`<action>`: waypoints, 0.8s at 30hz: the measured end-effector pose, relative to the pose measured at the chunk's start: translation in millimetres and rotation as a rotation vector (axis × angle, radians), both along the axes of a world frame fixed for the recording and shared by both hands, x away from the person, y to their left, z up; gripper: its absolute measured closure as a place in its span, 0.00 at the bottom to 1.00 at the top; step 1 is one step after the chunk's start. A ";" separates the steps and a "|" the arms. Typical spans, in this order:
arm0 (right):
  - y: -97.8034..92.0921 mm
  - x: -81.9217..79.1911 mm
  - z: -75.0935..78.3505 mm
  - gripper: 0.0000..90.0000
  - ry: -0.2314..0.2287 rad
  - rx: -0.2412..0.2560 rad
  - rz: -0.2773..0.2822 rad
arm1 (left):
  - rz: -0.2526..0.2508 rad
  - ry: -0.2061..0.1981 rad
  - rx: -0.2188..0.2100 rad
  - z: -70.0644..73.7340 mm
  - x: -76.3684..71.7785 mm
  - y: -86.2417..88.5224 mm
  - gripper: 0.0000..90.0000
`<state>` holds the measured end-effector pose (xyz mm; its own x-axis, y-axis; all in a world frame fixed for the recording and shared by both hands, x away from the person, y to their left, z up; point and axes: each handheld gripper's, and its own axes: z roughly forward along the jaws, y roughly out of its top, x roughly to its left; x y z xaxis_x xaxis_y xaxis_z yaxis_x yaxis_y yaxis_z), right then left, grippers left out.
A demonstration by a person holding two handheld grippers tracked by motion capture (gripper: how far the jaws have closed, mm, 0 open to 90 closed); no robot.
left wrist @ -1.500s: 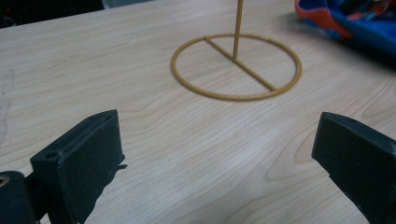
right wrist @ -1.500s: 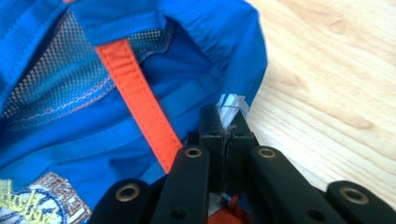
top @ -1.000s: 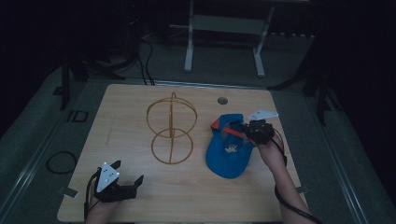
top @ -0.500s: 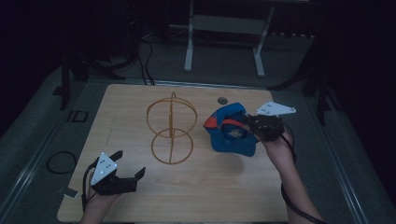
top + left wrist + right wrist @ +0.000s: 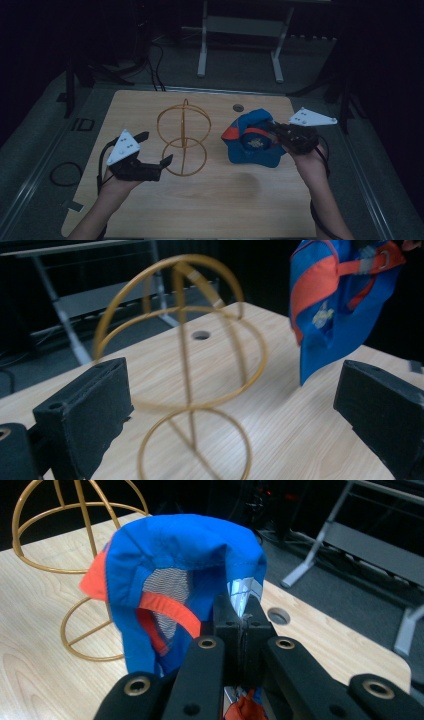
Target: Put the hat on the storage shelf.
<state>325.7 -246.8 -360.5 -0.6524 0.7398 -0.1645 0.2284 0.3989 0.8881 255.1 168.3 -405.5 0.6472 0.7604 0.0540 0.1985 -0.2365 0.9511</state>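
1. The right gripper is clenched on the blue cap — in the right gripper view its jaws are pressed together on the cap's rim, beside a silver reflective patch.
2. The cap hangs from those jaws, clear of the wooden table in the left gripper view, its hollow side (mesh lining and orange band showing) turned toward the right gripper's camera.
3. The gold wire stand rises upright just beyond the cap from the right gripper, close to it but apart.
4. The left gripper is released — its two black jaws stand wide apart with nothing between them but air.
5. Straight ahead of the left gripper, near its jaws, is the wire stand; the cap hangs farther off, ahead and to the right.
6. A round hole in the table lies beyond the cap.
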 end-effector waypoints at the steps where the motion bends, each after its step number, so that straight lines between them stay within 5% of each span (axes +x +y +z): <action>1: -0.3 -2.7 0.7 0.99 0.000 0.001 0.004 | -0.017 -0.002 0.000 3.7 2.4 -6.5 0.03; 11: 3.0 -18.9 3.7 0.99 -0.006 0.011 0.047 | -0.139 -0.003 0.025 31.2 26.5 -68.1 0.03; 17: 3.3 -23.8 6.2 0.99 -0.017 0.016 0.057 | -0.190 -0.033 0.049 45.4 38.3 -102.2 0.12; 24: 7.1 -27.6 7.2 0.99 -0.023 -0.003 0.078 | -0.266 0.027 0.091 51.3 61.5 -146.4 0.16</action>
<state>298.1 -239.6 -353.4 -0.7041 0.6864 -0.1821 0.1762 0.4173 0.8915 316.6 21.9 -354.1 0.8254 0.5565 0.0944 0.1428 -0.3676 0.9189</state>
